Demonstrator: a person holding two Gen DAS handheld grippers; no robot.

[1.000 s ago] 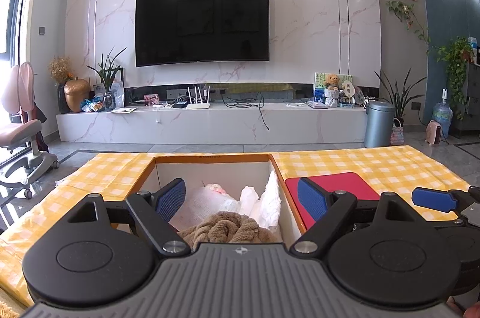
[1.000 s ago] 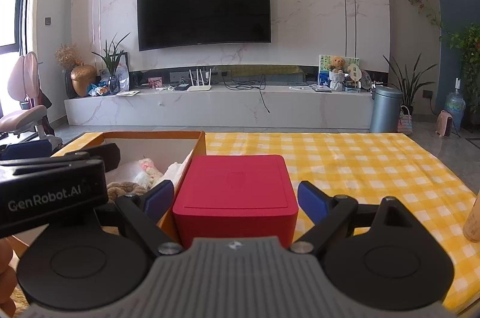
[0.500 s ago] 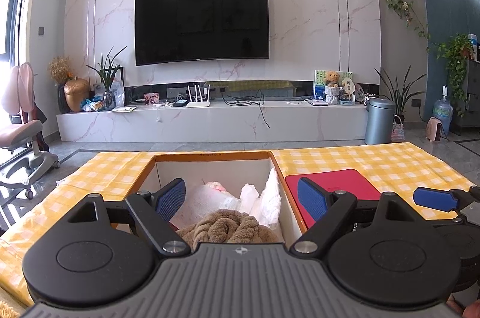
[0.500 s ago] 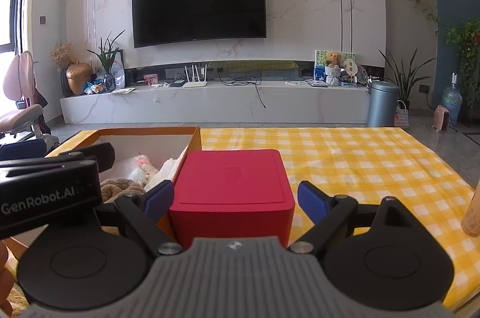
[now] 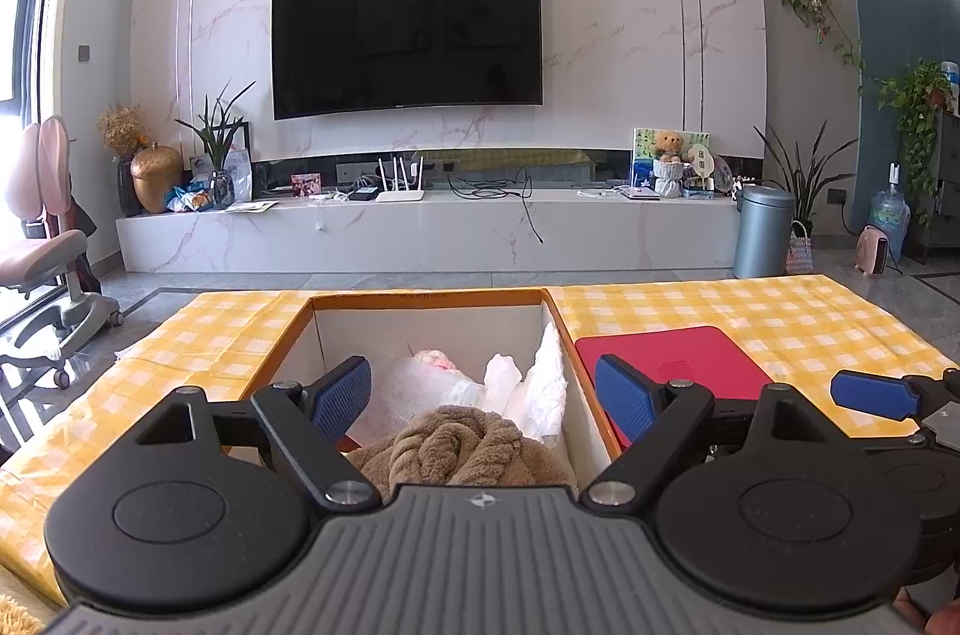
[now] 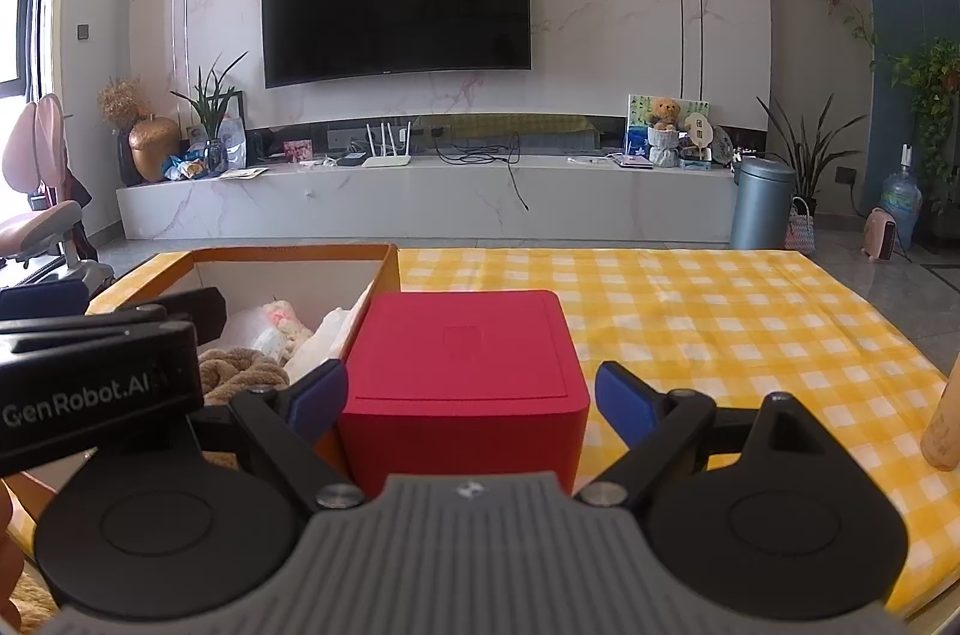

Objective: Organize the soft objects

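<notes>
An open box with an orange rim [image 5: 420, 297] holds a brown knotted plush [image 5: 456, 446], crumpled white bags [image 5: 540, 377] and a wrapped pink soft toy [image 5: 435, 359]. My left gripper [image 5: 483, 395] hovers open over the box's near end, with nothing between its pads. Right of it sits a shut red box [image 6: 462, 353]. My right gripper [image 6: 471, 395] is open, its blue fingertips [image 6: 624, 398] flanking the red box's near corners without pressing on it.
A yellow checked cloth [image 6: 690, 311] covers the table, bare to the right of the red box. A tan object [image 6: 945, 425] stands at the right edge. Beyond the table are a TV wall and a low console.
</notes>
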